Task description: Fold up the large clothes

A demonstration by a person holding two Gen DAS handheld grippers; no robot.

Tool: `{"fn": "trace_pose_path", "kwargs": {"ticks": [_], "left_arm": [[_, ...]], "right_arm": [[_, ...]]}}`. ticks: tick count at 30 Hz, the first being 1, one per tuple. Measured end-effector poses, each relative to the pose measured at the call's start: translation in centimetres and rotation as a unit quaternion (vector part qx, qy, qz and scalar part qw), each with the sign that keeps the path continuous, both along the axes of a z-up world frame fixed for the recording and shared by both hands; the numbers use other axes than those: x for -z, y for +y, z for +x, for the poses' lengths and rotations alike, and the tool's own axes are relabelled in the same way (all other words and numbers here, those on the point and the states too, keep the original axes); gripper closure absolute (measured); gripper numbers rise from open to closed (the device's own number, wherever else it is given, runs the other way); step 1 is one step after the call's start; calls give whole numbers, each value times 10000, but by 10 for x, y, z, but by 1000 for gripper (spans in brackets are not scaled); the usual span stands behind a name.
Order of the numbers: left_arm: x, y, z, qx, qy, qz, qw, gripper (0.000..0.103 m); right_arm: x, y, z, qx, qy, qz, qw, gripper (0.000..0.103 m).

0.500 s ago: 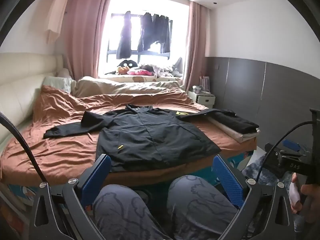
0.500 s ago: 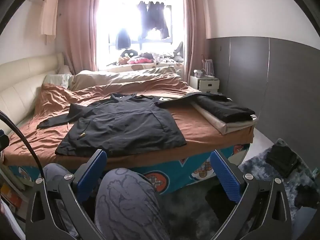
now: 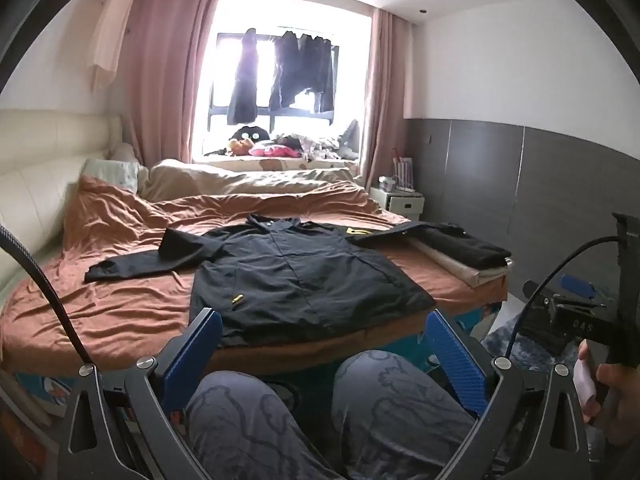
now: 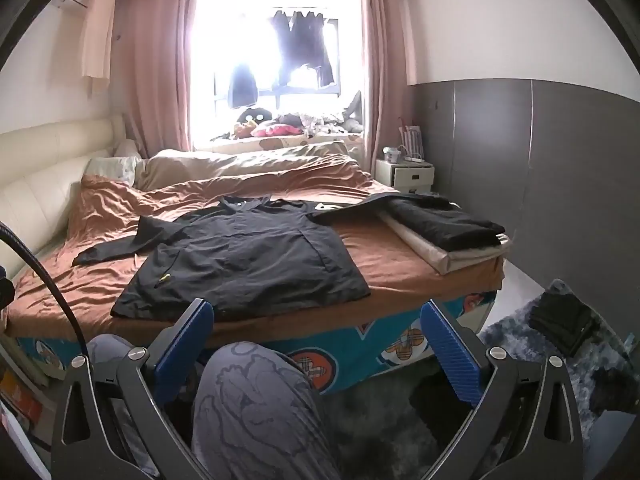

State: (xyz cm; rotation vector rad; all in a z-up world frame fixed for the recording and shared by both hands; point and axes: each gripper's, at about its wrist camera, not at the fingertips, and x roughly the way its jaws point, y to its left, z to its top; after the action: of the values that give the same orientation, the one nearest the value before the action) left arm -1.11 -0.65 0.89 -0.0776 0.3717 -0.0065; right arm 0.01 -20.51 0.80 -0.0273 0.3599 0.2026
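Left wrist view: the left gripper (image 3: 323, 354), with blue ribbed pads, stands with its jaws wide apart and nothing between them; it hangs over the person's knees in grey patterned trousers (image 3: 320, 416), short of the bed. A large black long-sleeved jacket (image 3: 296, 272) lies spread flat, front up, on the rumpled rust-brown bedsheet (image 3: 120, 300), its hem near the bed's near edge and both sleeves stretched out sideways. The right sleeve reaches a folded black garment (image 3: 468, 246) that rests on a folded cream cloth (image 3: 460, 270) at the bed's right edge. A cream padded headboard (image 3: 44, 160) runs along the left. Pink curtains (image 3: 168, 80) frame a bright window (image 3: 280, 80) with dark clothes hung in it. A white bedside cabinet (image 3: 402, 204) stands against the grey panelled wall (image 3: 540, 184). At the right margin a hand (image 3: 616, 392) holds the other tool's handle.

Right wrist view: the right gripper (image 4: 318, 350) likewise has its jaws fully apart and empty, above one knee and clear of the bed. The jacket lies left of centre on the sheet. A teal mattress side with cartoon prints (image 4: 360, 348) shows below. A shaggy grey-blue rug (image 4: 540, 340) covers the floor at right, with a dark folded item (image 4: 564, 322) on it.
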Motion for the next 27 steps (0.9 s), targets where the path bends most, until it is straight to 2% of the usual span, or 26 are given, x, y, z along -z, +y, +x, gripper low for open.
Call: {"fn": "trace_pose_path", "kwargs": {"ticks": [27], "left_arm": [[4,1,-7,-64,5,-19,10000,1]], "right_arm": [[5,-2,3,9,64,57,10000,0]]}}
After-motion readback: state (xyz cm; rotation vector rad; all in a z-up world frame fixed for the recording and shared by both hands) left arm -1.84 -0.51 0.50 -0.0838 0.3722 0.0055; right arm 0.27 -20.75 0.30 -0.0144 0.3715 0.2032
